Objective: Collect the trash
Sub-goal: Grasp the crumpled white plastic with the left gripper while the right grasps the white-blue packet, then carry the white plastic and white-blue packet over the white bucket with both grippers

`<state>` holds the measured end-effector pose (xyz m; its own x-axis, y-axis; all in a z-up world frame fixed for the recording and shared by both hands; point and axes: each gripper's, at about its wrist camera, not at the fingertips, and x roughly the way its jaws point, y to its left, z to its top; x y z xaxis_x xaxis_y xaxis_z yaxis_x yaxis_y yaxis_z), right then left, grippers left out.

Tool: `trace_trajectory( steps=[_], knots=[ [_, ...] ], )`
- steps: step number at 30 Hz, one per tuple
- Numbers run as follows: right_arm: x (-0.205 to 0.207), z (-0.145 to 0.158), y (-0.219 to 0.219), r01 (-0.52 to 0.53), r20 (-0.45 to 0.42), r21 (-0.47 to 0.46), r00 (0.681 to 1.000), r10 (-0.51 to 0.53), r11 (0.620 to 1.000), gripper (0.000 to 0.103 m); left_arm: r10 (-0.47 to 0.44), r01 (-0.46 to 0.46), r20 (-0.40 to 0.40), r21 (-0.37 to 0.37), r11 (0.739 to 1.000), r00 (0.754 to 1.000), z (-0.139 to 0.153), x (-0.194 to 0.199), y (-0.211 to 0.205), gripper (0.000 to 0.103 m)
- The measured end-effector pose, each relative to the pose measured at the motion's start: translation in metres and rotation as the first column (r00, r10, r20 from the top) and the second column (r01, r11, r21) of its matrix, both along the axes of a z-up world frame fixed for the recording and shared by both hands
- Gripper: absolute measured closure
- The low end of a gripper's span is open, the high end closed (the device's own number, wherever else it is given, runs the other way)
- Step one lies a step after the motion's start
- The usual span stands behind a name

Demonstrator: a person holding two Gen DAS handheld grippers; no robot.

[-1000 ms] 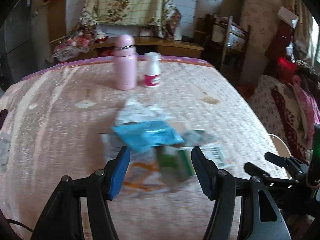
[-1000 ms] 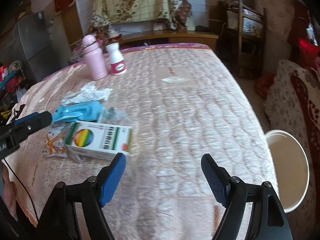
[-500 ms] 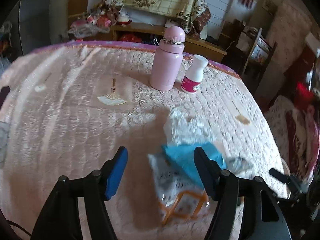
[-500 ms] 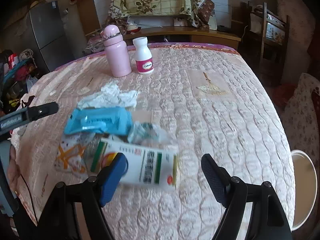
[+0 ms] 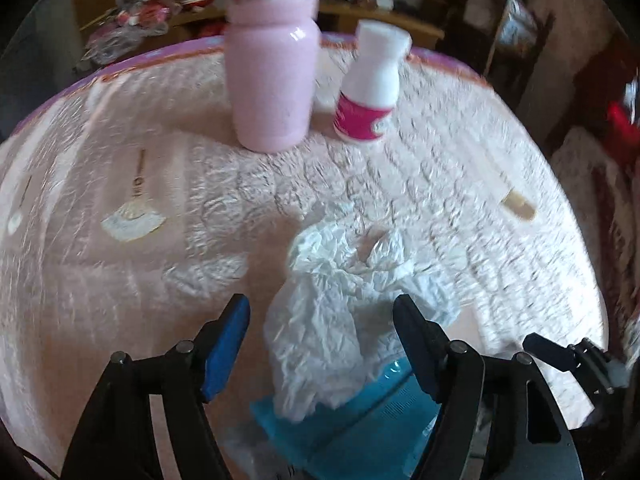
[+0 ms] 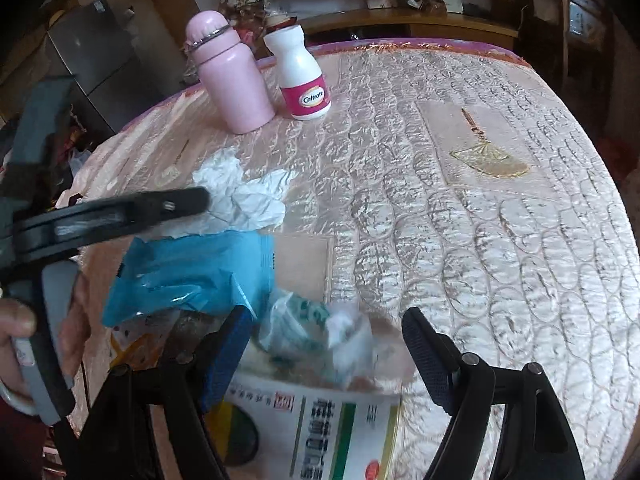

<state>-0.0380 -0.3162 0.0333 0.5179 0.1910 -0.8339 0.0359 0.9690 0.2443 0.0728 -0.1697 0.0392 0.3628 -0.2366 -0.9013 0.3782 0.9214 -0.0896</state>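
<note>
A pile of trash lies on the pink quilted table cover (image 5: 120, 280). A crumpled white tissue (image 5: 340, 300) sits between the fingers of my left gripper (image 5: 322, 308), whose jaws are opening and do not touch it. Partly under the tissue lies a blue wrapper (image 5: 360, 432). In the right wrist view, a crumpled clear plastic wrapper (image 6: 316, 328) lies between the fingers of my right gripper (image 6: 326, 320), whose jaws are closing without pressing on it. Below it lies a white carton with green print (image 6: 320, 428). The blue wrapper (image 6: 188, 276) and tissue (image 6: 240, 196) lie to the left.
A pink bottle (image 6: 236, 84) and a white pill bottle (image 6: 304, 80) stand at the table's far side. A person's hand (image 6: 16, 320) holds the left gripper, with one finger (image 6: 120, 216) reaching over the pile. Furniture and a chair stand behind the table.
Both grippers have moved forward and down onto the trash pile. The tissue now sits between the left fingers and the clear wrapper between the right ones. The right fingers stand slightly closer together.
</note>
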Motion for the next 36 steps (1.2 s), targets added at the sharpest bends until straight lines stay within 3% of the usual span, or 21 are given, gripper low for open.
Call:
trace_trajectory(
  steps=[1,2,4,5,11,21,27,36],
  knots=[
    [0.0,-0.002,0.002,-0.008,0.004,-0.008,1.0,0.008,1.0,0.06,-0.014,0.014,0.005,0.015,1.0,1.0,-0.002,-0.001,-0.003,0.035],
    [0.0,-0.005,0.003,-0.015,-0.003,-0.015,1.0,0.015,1.0,0.069,-0.025,0.025,0.006,0.016,1.0,1.0,-0.003,-0.002,-0.004,0.044],
    [-0.002,-0.005,0.002,-0.021,0.004,-0.001,1.0,0.021,1.0,0.07,-0.039,0.039,-0.021,0.022,0.999,0.999,-0.008,-0.003,-0.006,0.085],
    [-0.002,-0.005,0.002,-0.022,0.007,-0.001,1.0,0.022,1.0,0.071,-0.031,0.032,-0.028,0.017,0.999,0.999,-0.009,-0.003,-0.005,0.09],
    [-0.019,0.021,-0.006,0.016,0.115,-0.033,0.993,-0.012,0.999,0.073,0.02,-0.017,0.043,-0.078,0.997,0.999,0.019,-0.015,0.013,0.092],
    [-0.05,0.057,-0.016,0.03,0.2,-0.025,0.98,-0.025,0.999,0.073,-0.012,0.038,0.149,-0.171,0.985,0.989,0.077,-0.077,0.024,0.092],
    [-0.08,0.062,-0.021,0.038,0.203,-0.046,0.979,-0.028,0.998,0.073,-0.044,0.079,0.196,-0.176,0.981,0.98,0.087,-0.116,0.016,0.092],
    [-0.116,0.062,-0.034,0.08,0.205,-0.068,0.977,-0.065,0.994,0.073,-0.086,0.12,0.215,-0.151,0.981,0.973,0.078,-0.162,-0.012,0.092]
  ],
)
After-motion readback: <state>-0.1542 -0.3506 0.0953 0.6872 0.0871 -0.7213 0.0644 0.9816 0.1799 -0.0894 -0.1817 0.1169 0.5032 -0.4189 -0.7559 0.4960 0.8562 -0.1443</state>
